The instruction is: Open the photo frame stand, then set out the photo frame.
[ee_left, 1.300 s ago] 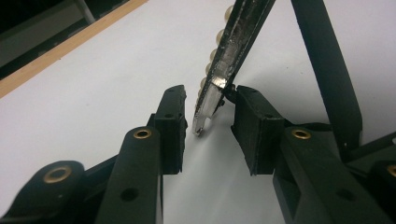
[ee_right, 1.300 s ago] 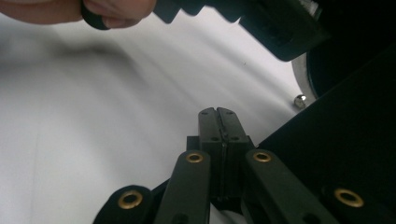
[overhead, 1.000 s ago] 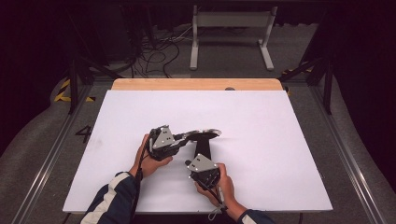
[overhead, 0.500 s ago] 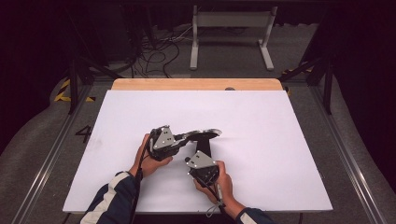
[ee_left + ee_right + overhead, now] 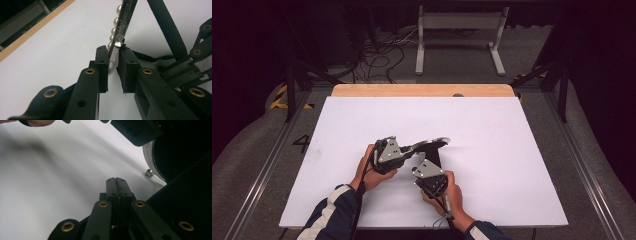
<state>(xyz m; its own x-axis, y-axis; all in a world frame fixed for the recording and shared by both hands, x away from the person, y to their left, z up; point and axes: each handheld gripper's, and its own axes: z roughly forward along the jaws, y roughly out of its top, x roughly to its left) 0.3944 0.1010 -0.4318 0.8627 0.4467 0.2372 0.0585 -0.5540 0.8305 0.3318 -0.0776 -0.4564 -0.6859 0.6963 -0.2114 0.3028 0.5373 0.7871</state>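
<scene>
A small oval mirror (image 5: 432, 143) with a silver rim edged in pearls (image 5: 115, 21) is tilted up off the white table, and its black stand (image 5: 435, 157) reaches down beneath it. My left gripper (image 5: 410, 148) is shut on the rim's near edge (image 5: 113, 53). My right gripper (image 5: 427, 162) sits just in front of the stand, low over the table. Its jaws (image 5: 116, 180) are pressed shut and I see nothing between them. In the right gripper view the mirror's rim (image 5: 148, 153) and the black stand (image 5: 190, 187) are close on the right.
The white table top (image 5: 512, 150) spreads wide around both hands. A wooden strip (image 5: 422, 90) runs along the table's far edge. Beyond it are floor cables (image 5: 377, 55) and a grey frame (image 5: 459, 30). Metal rails (image 5: 584, 170) flank the table.
My right gripper has edged slightly forward toward the stand. The left gripper and the mirror have stayed where they were.
</scene>
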